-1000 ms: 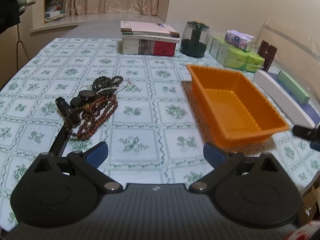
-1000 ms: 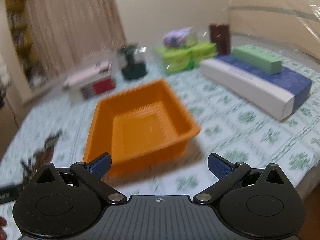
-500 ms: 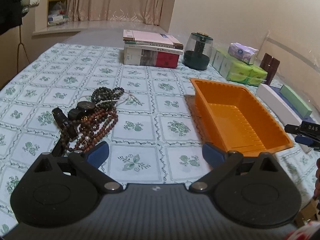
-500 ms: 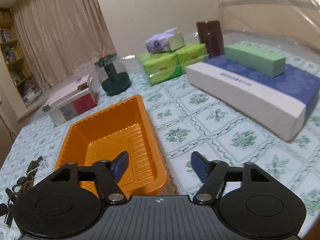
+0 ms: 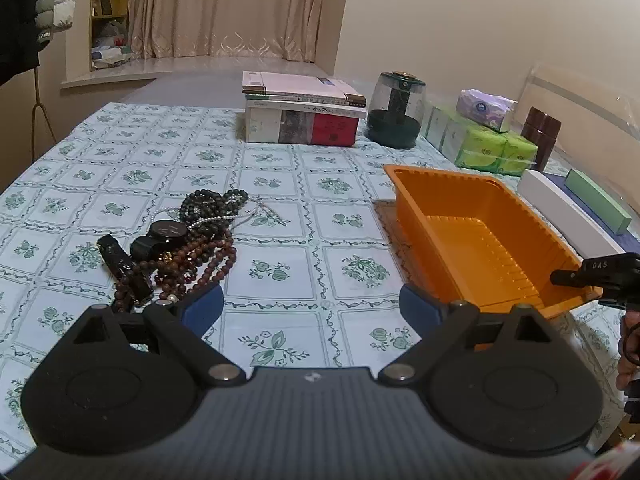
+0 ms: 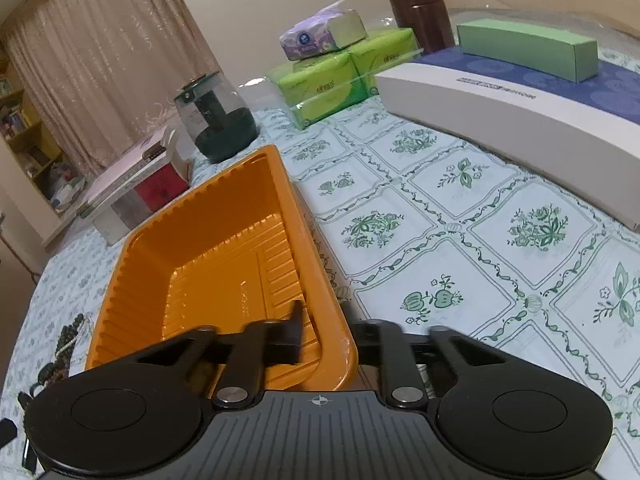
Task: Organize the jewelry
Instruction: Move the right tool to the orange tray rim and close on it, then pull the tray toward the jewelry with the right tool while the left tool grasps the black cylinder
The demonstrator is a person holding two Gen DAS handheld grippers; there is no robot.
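Observation:
A heap of jewelry (image 5: pixel 188 248) lies on the flowered tablecloth: dark and brown bead strings, a thin pearl chain and a black watch (image 5: pixel 166 232). My left gripper (image 5: pixel 312 304) hovers just short of it, wide open and closing slightly, with nothing between its fingers. The heap sits off its left fingertip. To the right stands an orange tray (image 5: pixel 460 184) with nothing in it. My right gripper (image 6: pixel 328 332) straddles the tray's (image 6: pixel 208 232) near right corner. One finger is inside and one outside, and the jaws are closing onto the wall. The left wrist view shows that gripper (image 5: pixel 592 272) at the tray's corner.
At the back are stacked books (image 5: pixel 300 120), a dark glass jar (image 5: pixel 396 120) and green tissue packs (image 5: pixel 480 148). A long white and blue box (image 6: pixel 520 96) with a green box (image 6: pixel 528 48) on top lies right of the tray, beside a brown canister (image 6: pixel 420 16).
My right gripper came down to the tray's near corner, and its jaws went from wide apart to pinching the wall. The left gripper crept slightly nearer the jewelry.

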